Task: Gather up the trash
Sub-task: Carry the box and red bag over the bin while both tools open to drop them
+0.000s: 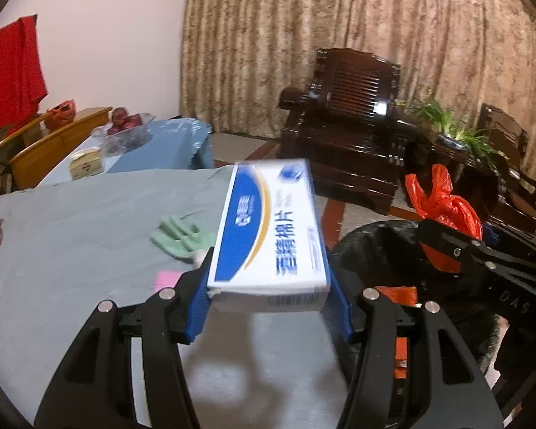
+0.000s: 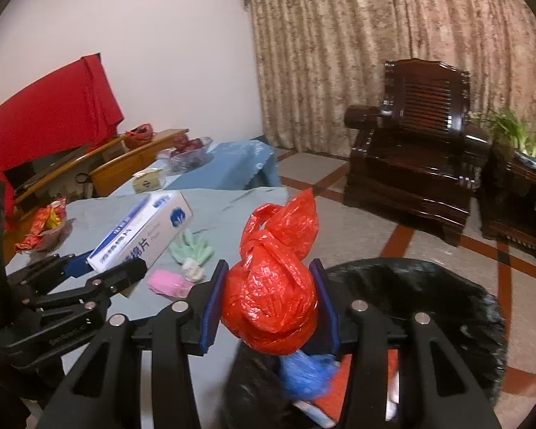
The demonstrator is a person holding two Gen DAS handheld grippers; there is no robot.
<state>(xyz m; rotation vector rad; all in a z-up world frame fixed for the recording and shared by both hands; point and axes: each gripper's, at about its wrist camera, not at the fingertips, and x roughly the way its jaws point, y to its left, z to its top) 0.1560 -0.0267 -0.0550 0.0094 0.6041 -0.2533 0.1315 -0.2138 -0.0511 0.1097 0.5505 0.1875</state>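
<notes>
The white-and-blue box point(image 1: 268, 236) is clamped between the pads of the left gripper point(image 1: 269, 307), held above the grey-clothed table point(image 1: 71, 236). The knotted red bag point(image 2: 275, 286) is squeezed in the right gripper point(image 2: 269, 307), over the black-lined bin point(image 2: 428, 286). A green glove point(image 2: 191, 246) and pink paper point(image 2: 169, 282) lie on the table.
</notes>
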